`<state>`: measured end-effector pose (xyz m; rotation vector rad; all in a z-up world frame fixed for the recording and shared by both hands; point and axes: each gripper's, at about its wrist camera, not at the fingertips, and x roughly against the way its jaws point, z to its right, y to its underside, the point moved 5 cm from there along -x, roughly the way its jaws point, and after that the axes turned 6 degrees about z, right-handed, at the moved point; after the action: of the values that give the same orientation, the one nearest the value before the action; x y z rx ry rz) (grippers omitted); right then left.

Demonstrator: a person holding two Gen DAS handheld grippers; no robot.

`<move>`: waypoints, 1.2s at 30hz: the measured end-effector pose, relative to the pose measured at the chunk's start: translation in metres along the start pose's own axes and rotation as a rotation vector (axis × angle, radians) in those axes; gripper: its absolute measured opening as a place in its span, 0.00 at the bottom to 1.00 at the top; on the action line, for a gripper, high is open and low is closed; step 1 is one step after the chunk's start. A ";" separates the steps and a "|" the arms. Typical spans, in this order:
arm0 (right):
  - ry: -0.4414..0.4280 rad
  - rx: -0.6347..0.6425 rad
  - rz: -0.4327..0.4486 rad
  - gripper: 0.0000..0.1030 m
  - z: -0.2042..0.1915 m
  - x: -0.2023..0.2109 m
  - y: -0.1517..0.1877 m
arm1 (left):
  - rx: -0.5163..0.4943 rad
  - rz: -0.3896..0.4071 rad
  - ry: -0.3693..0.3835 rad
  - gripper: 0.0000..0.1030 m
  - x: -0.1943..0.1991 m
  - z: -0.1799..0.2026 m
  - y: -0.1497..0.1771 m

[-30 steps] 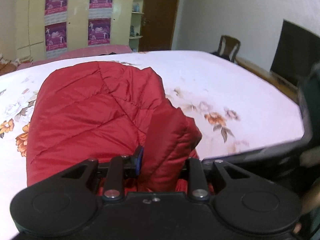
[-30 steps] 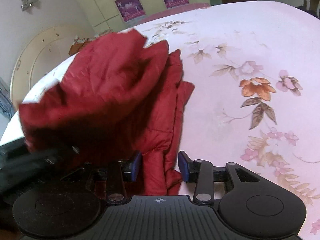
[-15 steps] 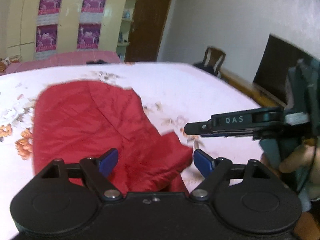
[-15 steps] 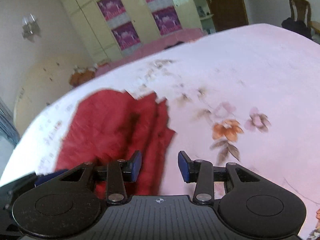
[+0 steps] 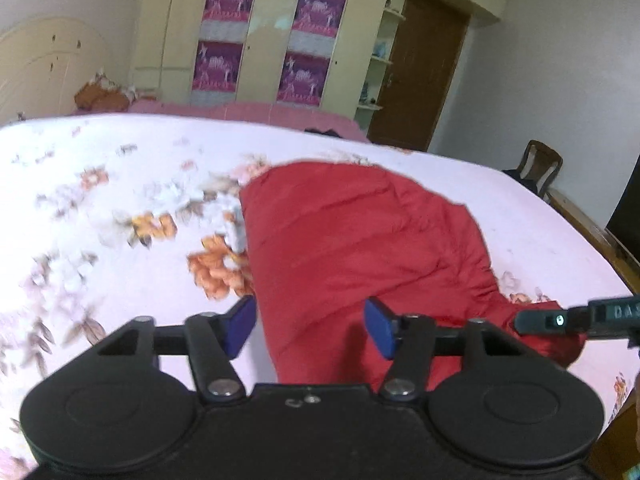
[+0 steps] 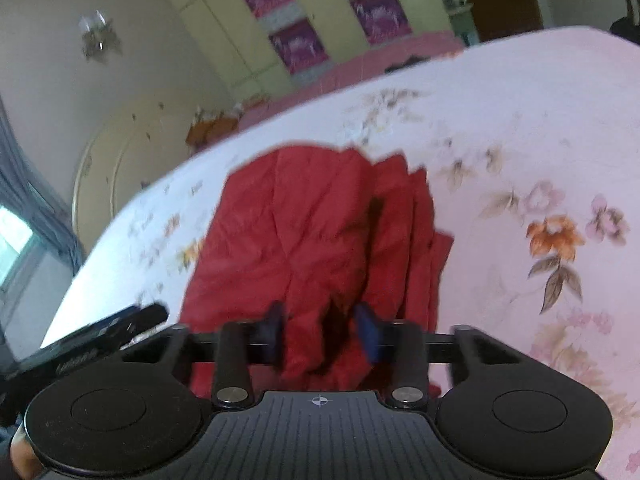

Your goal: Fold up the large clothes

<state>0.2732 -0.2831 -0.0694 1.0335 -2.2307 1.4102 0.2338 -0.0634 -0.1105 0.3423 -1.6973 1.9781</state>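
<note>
A red quilted jacket (image 5: 360, 240) lies folded on the floral bedsheet (image 5: 100, 200). My left gripper (image 5: 311, 330) hovers over its near edge. The blue pads stand well apart and are closing, and the cloth shows in the gap below them without being pressed. In the right wrist view the jacket (image 6: 304, 232) lies flat with layered edges on its right side. My right gripper (image 6: 320, 334) is above its near end, jaws narrowing a little, pads clear of the fabric. One finger of the right gripper (image 5: 560, 320) pokes in over the jacket's right corner. The left gripper (image 6: 100, 332) shows at the lower left.
The bed's wooden edge (image 5: 592, 224) runs along the right, with a dark screen (image 5: 628, 200) and a chair (image 5: 538, 164) beyond it. A wardrobe with purple posters (image 5: 260, 40), a brown door (image 5: 420, 72) and a cream headboard (image 6: 120, 152) stand behind the bed.
My left gripper let go of the jacket fold, opened wide, then began closing while pulling back and swinging left. My right gripper rose off the jacket, which now lies flat.
</note>
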 end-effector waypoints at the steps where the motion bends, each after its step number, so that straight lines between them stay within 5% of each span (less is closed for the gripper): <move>1: 0.006 0.004 -0.009 0.35 0.002 -0.001 0.004 | -0.009 -0.006 0.012 0.47 -0.005 0.005 0.004; 2: 0.012 0.006 -0.017 0.33 0.004 -0.002 0.007 | -0.022 -0.010 0.026 0.43 -0.008 0.010 0.007; 3: 0.007 0.004 -0.028 0.17 0.006 -0.001 0.010 | -0.039 -0.013 0.040 0.42 -0.009 0.016 0.010; 4: 0.002 -0.003 -0.036 0.11 0.009 0.002 0.013 | -0.061 -0.013 0.049 0.42 -0.011 0.022 0.013; 6: 0.007 0.002 -0.033 0.08 0.014 0.008 0.017 | -0.088 -0.007 0.064 0.42 -0.012 0.027 0.018; 12: 0.098 -0.047 -0.091 0.07 0.052 -0.009 0.043 | -0.183 -0.026 0.109 0.43 -0.026 0.047 0.036; 20: 0.077 -0.020 -0.101 0.07 0.062 -0.011 0.056 | -0.204 -0.054 0.089 0.43 -0.035 0.051 0.042; 23: 0.077 0.031 -0.126 0.09 0.055 -0.003 0.051 | -0.180 -0.071 0.071 0.45 -0.034 0.052 0.035; 26: 0.101 0.115 -0.090 0.33 0.047 0.015 0.038 | -0.175 -0.087 0.068 0.61 -0.035 0.054 0.027; 28: 0.103 0.125 -0.034 0.46 0.049 0.031 0.024 | -0.181 -0.088 0.066 0.63 -0.035 0.057 0.024; 36: 0.034 -0.001 0.080 0.46 0.055 0.029 -0.034 | -0.149 -0.043 0.063 0.63 -0.027 0.063 0.003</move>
<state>0.2836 -0.3519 -0.0564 0.9226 -2.2704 1.4485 0.2469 -0.1303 -0.1148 0.2590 -1.7700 1.8002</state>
